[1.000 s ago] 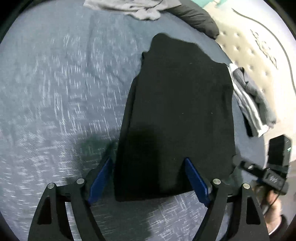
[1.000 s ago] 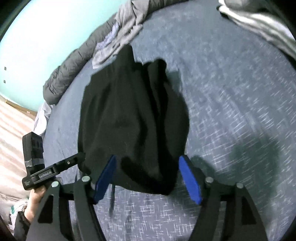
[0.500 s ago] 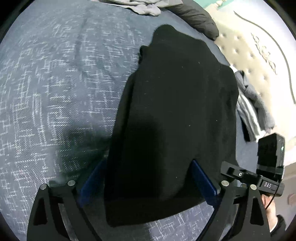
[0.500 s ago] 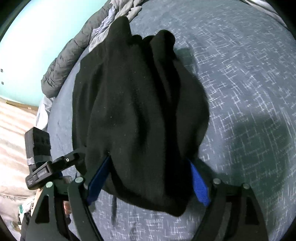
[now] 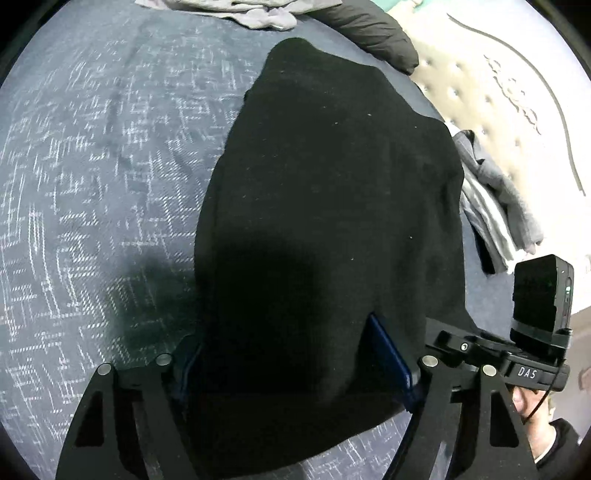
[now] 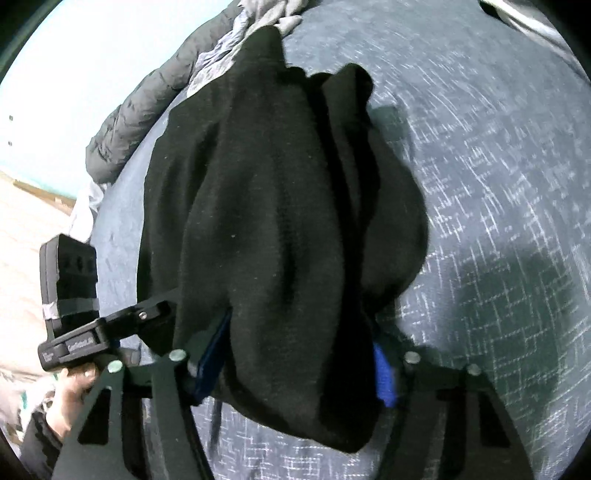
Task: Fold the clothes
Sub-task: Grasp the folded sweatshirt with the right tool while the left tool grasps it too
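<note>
A black garment (image 5: 332, 192) lies folded lengthwise on the blue-grey patterned bed cover (image 5: 92, 166). My left gripper (image 5: 284, 343) straddles its near end. Its jaws are closing, with cloth filling the gap and draping over the left pad; the blue right pad (image 5: 388, 354) presses into the fabric. In the right wrist view the same black garment (image 6: 277, 203) is bunched and creased. My right gripper (image 6: 301, 339) is closing on its near end too, and both blue pads (image 6: 384, 373) squeeze the cloth narrower there. A hand (image 6: 70, 391) holds the other gripper's handle at the left.
Grey clothes (image 5: 240, 11) and a dark padded cover (image 5: 369, 26) lie at the far end of the bed. A pile of grey striped clothes (image 5: 491, 206) sits right of the garment, beside a tufted headboard (image 5: 498, 92). A grey quilt (image 6: 129, 122) runs along the far left edge.
Both grippers came down and forward over the garment's near end. Their jaws widened, then narrowed onto the cloth, which now bunches between the pads.
</note>
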`<action>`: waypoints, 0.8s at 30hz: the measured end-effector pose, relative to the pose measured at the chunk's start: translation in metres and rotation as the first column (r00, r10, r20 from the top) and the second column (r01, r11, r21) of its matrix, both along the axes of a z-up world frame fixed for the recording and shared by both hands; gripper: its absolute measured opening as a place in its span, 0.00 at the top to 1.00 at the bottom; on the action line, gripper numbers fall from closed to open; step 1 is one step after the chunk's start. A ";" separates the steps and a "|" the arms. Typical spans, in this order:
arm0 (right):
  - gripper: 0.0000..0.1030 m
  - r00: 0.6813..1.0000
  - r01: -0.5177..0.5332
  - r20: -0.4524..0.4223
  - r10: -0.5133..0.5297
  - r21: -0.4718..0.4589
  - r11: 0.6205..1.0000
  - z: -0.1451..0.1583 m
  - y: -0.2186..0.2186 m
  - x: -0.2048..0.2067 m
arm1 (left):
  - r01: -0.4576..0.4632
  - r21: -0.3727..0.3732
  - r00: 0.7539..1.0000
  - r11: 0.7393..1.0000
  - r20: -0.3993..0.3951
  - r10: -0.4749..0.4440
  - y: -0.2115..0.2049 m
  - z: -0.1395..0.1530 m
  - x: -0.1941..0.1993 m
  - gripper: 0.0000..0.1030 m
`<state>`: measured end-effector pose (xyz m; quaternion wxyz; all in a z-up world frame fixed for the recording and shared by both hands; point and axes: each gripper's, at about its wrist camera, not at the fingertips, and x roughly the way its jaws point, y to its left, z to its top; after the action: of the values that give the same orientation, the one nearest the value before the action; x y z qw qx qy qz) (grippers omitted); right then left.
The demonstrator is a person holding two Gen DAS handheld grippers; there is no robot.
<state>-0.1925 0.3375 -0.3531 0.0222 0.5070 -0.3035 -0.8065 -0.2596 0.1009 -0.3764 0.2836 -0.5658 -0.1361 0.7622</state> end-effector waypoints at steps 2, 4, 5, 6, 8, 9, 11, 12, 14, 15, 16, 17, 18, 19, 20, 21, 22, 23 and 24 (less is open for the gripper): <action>0.37 1.000 0.002 -0.001 -0.001 0.004 1.000 -0.001 0.001 -0.002 | -0.006 -0.006 1.000 1.000 -0.006 0.006 0.003 -0.001 -0.001 0.21; 0.37 1.000 0.005 -0.001 -0.005 0.008 1.000 -0.004 0.004 -0.004 | -0.017 -0.016 1.000 1.000 -0.014 0.017 0.006 -0.001 -0.001 0.21; 0.37 1.000 0.009 -0.001 -0.009 0.010 1.000 -0.005 0.004 -0.005 | -0.016 -0.025 1.000 1.000 -0.021 0.016 0.009 0.000 0.000 0.21; 0.37 1.000 0.012 -0.002 -0.012 0.013 1.000 -0.006 0.003 -0.006 | -0.014 -0.030 1.000 0.999 -0.026 0.013 0.010 0.001 0.001 0.21; 0.37 1.000 0.014 -0.006 -0.013 0.019 1.000 -0.006 0.002 -0.007 | -0.012 -0.021 1.000 1.000 -0.029 0.011 0.011 0.003 0.003 0.26; 0.38 1.000 0.010 -0.010 -0.010 0.023 1.000 -0.005 0.003 -0.004 | -0.010 -0.008 1.000 1.000 -0.029 0.009 0.010 0.004 0.004 0.32; 0.43 1.000 0.002 -0.020 -0.002 0.018 1.000 -0.003 0.007 0.000 | -0.005 0.001 0.999 1.000 -0.036 0.005 0.012 0.007 0.008 0.37; 0.45 1.000 0.002 -0.023 -0.002 0.014 1.000 -0.002 0.008 0.001 | 0.005 -0.003 0.999 1.000 -0.045 -0.005 0.014 0.008 0.009 0.37; 0.48 1.000 0.000 -0.027 0.000 0.013 1.000 -0.001 0.010 0.002 | 0.006 0.000 0.999 1.000 -0.042 -0.006 0.015 0.008 0.010 0.37; 0.48 1.000 -0.001 -0.026 0.002 0.014 1.000 -0.001 0.009 0.001 | 0.006 0.004 0.999 1.000 -0.038 -0.006 0.015 0.007 0.009 0.36; 0.48 1.000 -0.002 -0.026 0.002 0.014 1.000 -0.001 0.008 -0.001 | 0.006 0.007 0.999 1.000 -0.035 -0.005 0.015 0.007 0.009 0.36; 0.48 1.000 -0.001 -0.025 0.001 0.009 1.000 -0.002 0.009 -0.002 | 0.006 0.010 0.999 1.000 -0.032 -0.005 0.016 0.007 0.008 0.34; 0.47 1.000 0.001 -0.024 -0.001 0.004 1.000 -0.003 0.009 -0.003 | 0.005 0.013 1.000 1.000 -0.029 -0.005 0.016 0.007 0.008 0.33; 0.46 1.000 0.003 -0.023 -0.003 -0.001 1.000 -0.004 0.008 -0.005 | 0.004 0.015 1.000 1.000 -0.026 -0.003 0.016 0.006 0.008 0.32; 0.44 1.000 0.004 -0.023 -0.004 -0.003 1.000 -0.004 0.007 -0.006 | 0.001 0.016 1.000 1.000 -0.026 -0.001 0.017 0.006 0.008 0.32; 0.44 1.000 0.003 -0.024 -0.003 -0.002 1.000 -0.005 0.008 -0.005 | -0.001 0.016 1.000 1.000 -0.026 0.001 0.018 0.006 0.009 0.31; 0.43 1.000 0.003 -0.025 -0.003 -0.001 1.000 -0.005 0.008 -0.006 | -0.003 0.015 1.000 1.000 -0.029 0.003 0.019 0.006 0.010 0.31; 0.43 1.000 0.001 -0.024 -0.001 0.002 1.000 -0.004 0.006 -0.009 | -0.001 0.010 0.999 1.000 -0.036 0.001 0.021 0.008 0.012 0.31; 0.43 1.000 0.000 -0.023 0.001 0.006 1.000 -0.004 0.005 -0.011 | 0.006 0.005 0.999 1.000 -0.047 -0.006 0.022 0.010 0.014 0.34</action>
<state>-0.2038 0.3423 -0.3567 0.0244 0.4977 -0.3007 -0.8132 -0.2458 0.1230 -0.3668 0.2904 -0.5475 -0.1297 0.7740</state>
